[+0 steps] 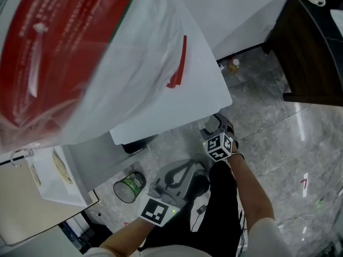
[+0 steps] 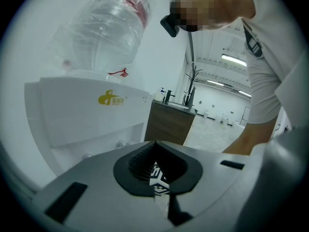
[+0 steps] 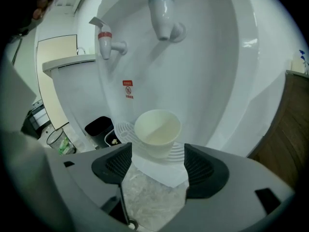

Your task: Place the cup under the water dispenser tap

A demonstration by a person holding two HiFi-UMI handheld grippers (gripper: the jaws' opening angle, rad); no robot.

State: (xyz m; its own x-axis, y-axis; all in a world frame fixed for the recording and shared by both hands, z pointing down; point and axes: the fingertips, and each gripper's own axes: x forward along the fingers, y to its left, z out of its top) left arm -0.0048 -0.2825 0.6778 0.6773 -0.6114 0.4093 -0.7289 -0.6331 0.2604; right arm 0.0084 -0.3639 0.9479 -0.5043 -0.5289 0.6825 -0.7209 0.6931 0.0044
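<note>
An office-like refreshment corner opening onto a large hall: a white water dispenser (image 2: pixel 87 115) topped with an upturned bottle (image 2: pixel 106 28) stands on a polished grey stone floor (image 1: pixel 278 122), with a dark wooden cabinet (image 2: pixel 169 124) just to its right and a black waste bin (image 3: pixel 99 125) to its left; strip lights (image 2: pixel 233 58) line the far ceiling
</note>
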